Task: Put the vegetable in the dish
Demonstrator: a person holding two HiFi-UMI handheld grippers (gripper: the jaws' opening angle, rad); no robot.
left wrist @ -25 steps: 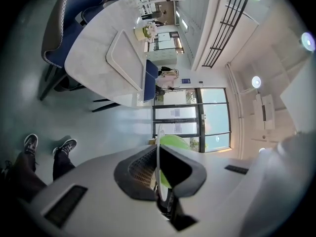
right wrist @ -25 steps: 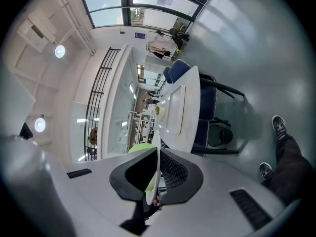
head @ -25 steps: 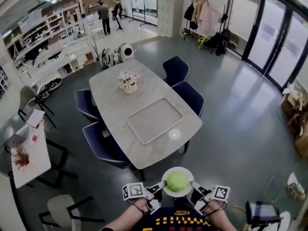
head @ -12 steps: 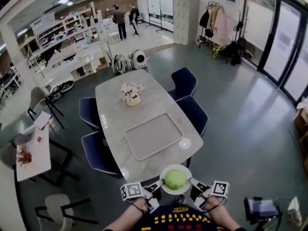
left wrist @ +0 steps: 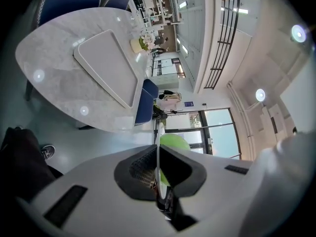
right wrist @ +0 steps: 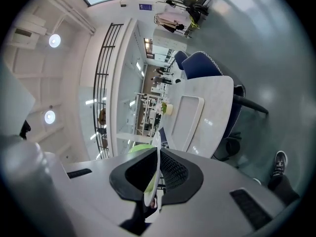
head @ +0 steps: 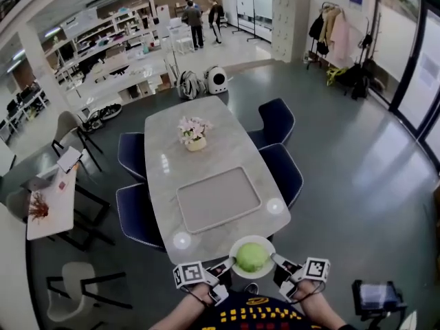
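A round green vegetable [head: 251, 257] sits in a white dish [head: 252, 240] held in the air just in front of me, above the near end of the table. My left gripper [head: 225, 267] is shut on the dish's left rim, and my right gripper [head: 278, 262] is shut on its right rim. In the left gripper view the dish [left wrist: 157, 149] shows edge-on between the jaws, with the vegetable [left wrist: 174, 141] behind it. The right gripper view has the same dish [right wrist: 157, 154] pinched edge-on, the vegetable [right wrist: 140, 148] to its left.
Ahead is a grey oval table [head: 165, 177] with a rectangular tray [head: 218, 199] and a flower pot [head: 194, 132] on it. Blue chairs [head: 137, 213] stand on both long sides. A small white side table [head: 51, 205] is at the left; people stand far off.
The table has come closer and shifted right in the head view as I moved forward. Both grippers still hold the dish with the vegetable the same way.
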